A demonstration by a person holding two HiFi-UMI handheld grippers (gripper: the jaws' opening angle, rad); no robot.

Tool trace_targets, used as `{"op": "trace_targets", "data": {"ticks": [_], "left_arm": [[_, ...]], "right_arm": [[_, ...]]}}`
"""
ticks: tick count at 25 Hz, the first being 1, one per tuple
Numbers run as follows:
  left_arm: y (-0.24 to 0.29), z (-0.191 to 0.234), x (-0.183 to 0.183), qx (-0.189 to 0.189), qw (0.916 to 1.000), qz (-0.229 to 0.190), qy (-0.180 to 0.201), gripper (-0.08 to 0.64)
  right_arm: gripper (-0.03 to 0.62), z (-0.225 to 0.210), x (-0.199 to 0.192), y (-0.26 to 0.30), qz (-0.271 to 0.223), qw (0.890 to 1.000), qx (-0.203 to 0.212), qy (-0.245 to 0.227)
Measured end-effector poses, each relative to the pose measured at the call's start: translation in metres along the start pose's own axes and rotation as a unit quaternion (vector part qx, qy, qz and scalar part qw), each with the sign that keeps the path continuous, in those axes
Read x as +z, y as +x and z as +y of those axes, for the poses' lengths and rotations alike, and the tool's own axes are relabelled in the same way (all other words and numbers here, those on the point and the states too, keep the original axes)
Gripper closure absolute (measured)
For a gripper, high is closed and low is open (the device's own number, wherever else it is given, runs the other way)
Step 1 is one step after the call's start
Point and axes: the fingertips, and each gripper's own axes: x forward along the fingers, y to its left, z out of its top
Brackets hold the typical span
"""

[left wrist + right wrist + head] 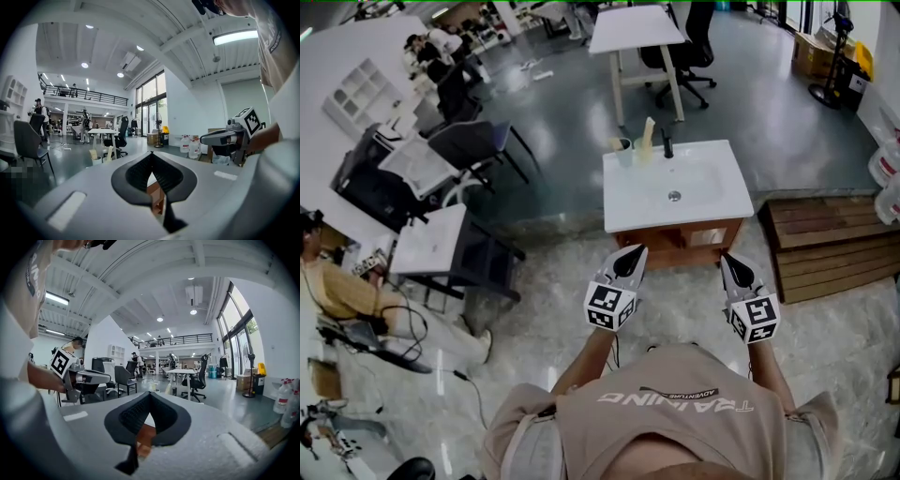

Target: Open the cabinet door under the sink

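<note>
The white sink top (pixel 712 202) rests on a wooden cabinet (pixel 680 246), straight ahead of me in the head view. Only the top strip of the cabinet front shows, with no handle visible. My left gripper (pixel 630 255) and right gripper (pixel 734 264) hover side by side just short of that front, both shut and holding nothing. In the left gripper view the jaws meet at a point (pixel 152 154), and a bit of the wooden cabinet (pixel 157 197) shows through the gap below. The right gripper (pixel 150 393) looks the same, with wood (pixel 144 434) behind it.
A cup (pixel 623 150), an upright pale object and a black faucet (pixel 667 145) stand on the sink's far edge. Wooden pallets (pixel 825 246) lie to the right, and water jugs (pixel 886 183) beyond them. At left are a small white table (pixel 431 239), dark chairs (pixel 478 141) and a seated person (pixel 337 291).
</note>
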Motion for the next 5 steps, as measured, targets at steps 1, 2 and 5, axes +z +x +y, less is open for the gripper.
{"op": "trace_targets", "data": {"ticks": [1, 2, 5], "left_arm": [[0.0006, -0.0017, -0.0017, -0.001, 1.0, 0.001, -0.002, 0.543], [0.0014, -0.0033, -0.0035, -0.002, 1.0, 0.002, -0.003, 0.543], [0.0047, -0.0056, -0.0085, -0.001, 1.0, 0.001, -0.008, 0.543]], "right_arm": [[0.592, -0.0012, -0.0015, -0.0004, 0.0, 1.0, -0.001, 0.001], [0.592, -0.0026, -0.0028, -0.0006, 0.001, 1.0, -0.002, 0.002], [0.592, -0.0078, -0.0052, -0.0007, 0.0, 1.0, -0.003, 0.001]]}}
